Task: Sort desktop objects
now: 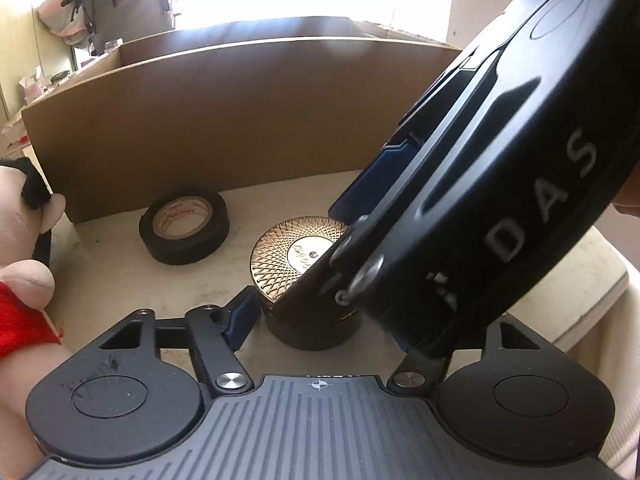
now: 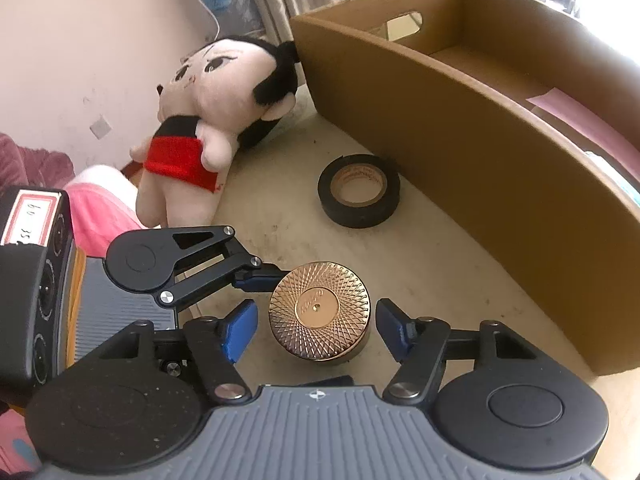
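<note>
A short dark jar with a patterned gold lid (image 2: 318, 312) stands upright on the beige tabletop (image 2: 432, 264). My right gripper (image 2: 316, 332) points down over it. Its blue fingers (image 2: 240, 332) flank the jar with a thin gap on each side, so it is open. My left gripper (image 1: 320, 328) comes in from the other side. Its visible blue finger (image 1: 240, 320) rests against the jar (image 1: 294, 258), and from the right wrist that finger meets the lid's rim. Its other finger is hidden behind the right gripper's black housing (image 1: 500, 160).
A roll of black tape (image 2: 359, 191) lies flat beyond the jar, in front of an open cardboard box (image 2: 480, 140). A plush doll in a red top (image 2: 208, 112) lies at the table's left edge, with pink cloth (image 2: 100, 208) below it.
</note>
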